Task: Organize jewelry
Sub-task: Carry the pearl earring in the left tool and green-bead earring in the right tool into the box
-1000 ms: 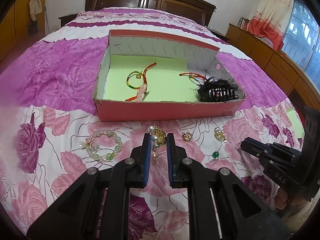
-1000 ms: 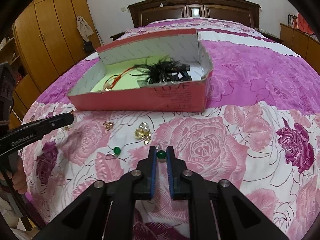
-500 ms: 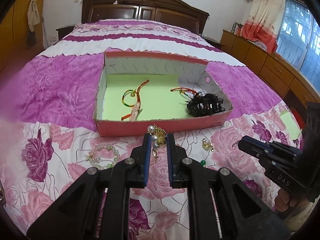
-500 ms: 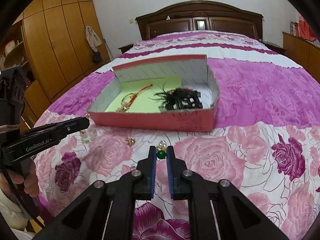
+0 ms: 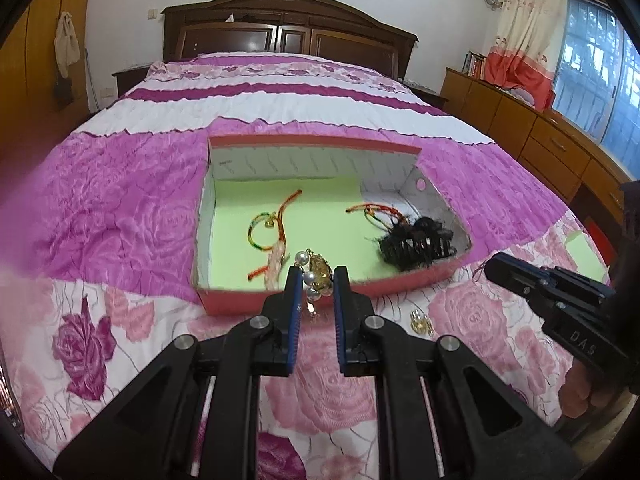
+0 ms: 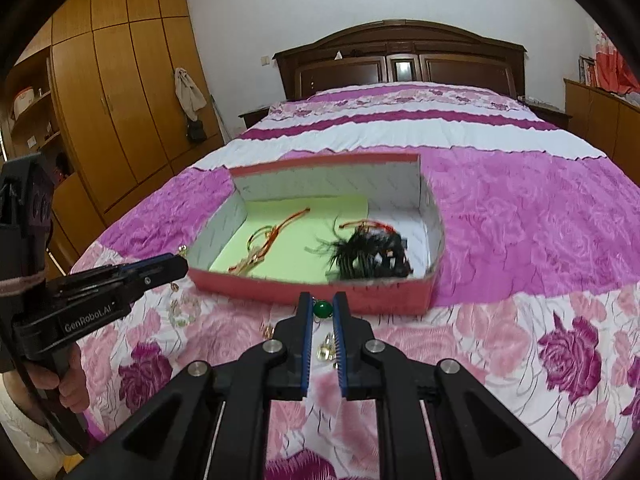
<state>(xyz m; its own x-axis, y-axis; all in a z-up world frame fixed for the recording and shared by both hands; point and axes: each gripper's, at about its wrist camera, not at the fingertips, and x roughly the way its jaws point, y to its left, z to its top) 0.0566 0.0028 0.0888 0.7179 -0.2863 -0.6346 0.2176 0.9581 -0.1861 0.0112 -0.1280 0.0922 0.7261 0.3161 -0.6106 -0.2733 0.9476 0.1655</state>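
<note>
A red cardboard box (image 5: 232,304) with a green floor lies on the bed; it also shows in the right wrist view (image 6: 372,300). Inside lie coloured cord bracelets (image 5: 266,228) and a black feathered hair clip (image 5: 416,244). My left gripper (image 5: 316,280) is shut on a gold and pearl brooch (image 5: 316,274), held above the box's near wall. My right gripper (image 6: 323,307) is shut on a green bead earring (image 6: 322,309), held above the bedspread just before the box's near wall. The left gripper (image 6: 176,266) shows at the box's left corner.
Loose gold pieces (image 5: 420,322) lie on the rose-patterned bedspread (image 5: 100,340) in front of the box, more in the right wrist view (image 6: 326,350). A bead bracelet (image 6: 182,312) lies at left. Wardrobe (image 6: 112,120) left, cabinets (image 5: 540,140) right, headboard (image 5: 288,28) behind.
Both grippers have risen and moved forward toward the box, each still holding its piece. The left one now hangs over the box's near wall.
</note>
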